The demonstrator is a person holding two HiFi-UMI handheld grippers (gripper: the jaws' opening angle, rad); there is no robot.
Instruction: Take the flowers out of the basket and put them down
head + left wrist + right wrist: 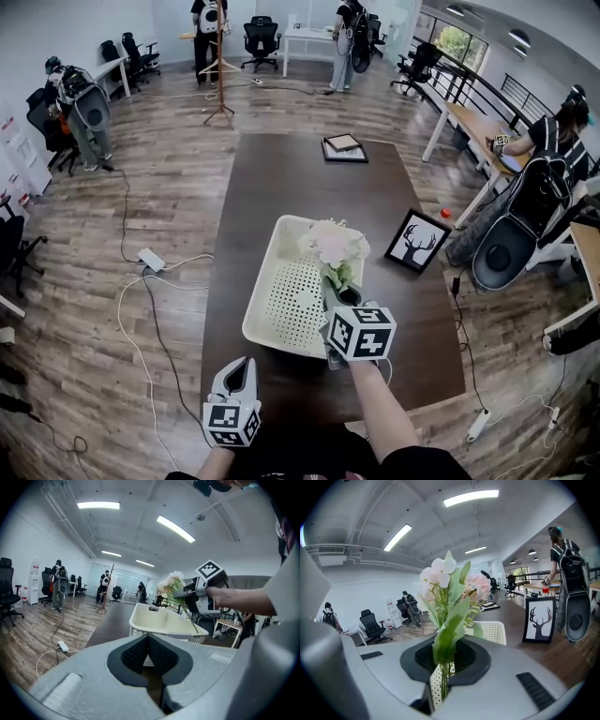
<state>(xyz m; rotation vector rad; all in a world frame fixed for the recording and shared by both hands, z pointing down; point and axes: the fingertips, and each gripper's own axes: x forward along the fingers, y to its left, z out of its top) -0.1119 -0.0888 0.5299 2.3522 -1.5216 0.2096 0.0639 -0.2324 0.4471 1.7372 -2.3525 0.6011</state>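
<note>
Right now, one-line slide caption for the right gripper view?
Right gripper shut on the stems of pale pink flowers, white basket and framed deer picture behind.

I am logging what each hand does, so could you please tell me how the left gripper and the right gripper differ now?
The right gripper is shut on the flowers; the left gripper is shut on nothing. The right gripper is held above the white basket; the left gripper is by the near edge of the table, clear of the basket. Both carry a marker cube.
</note>
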